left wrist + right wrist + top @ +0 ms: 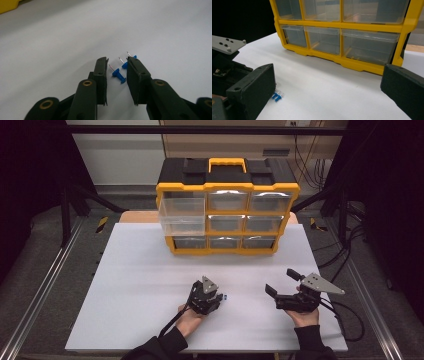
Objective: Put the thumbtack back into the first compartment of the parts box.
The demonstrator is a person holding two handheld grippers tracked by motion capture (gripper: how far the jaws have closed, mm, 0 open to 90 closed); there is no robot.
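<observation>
A yellow-and-black drawer cabinet (pixel 227 210) stood at the far side of the white bench (pixel 145 285) — its upper-left clear drawer (pixel 182 217) pulled out. Nearer the person, the left hand-held gripper (pixel 218 296) pointed down at a tiny blue speck (pixel 225 296), while the right hand-held gripper (pixel 282 281) rested well apart, its jaws spread wide.
</observation>
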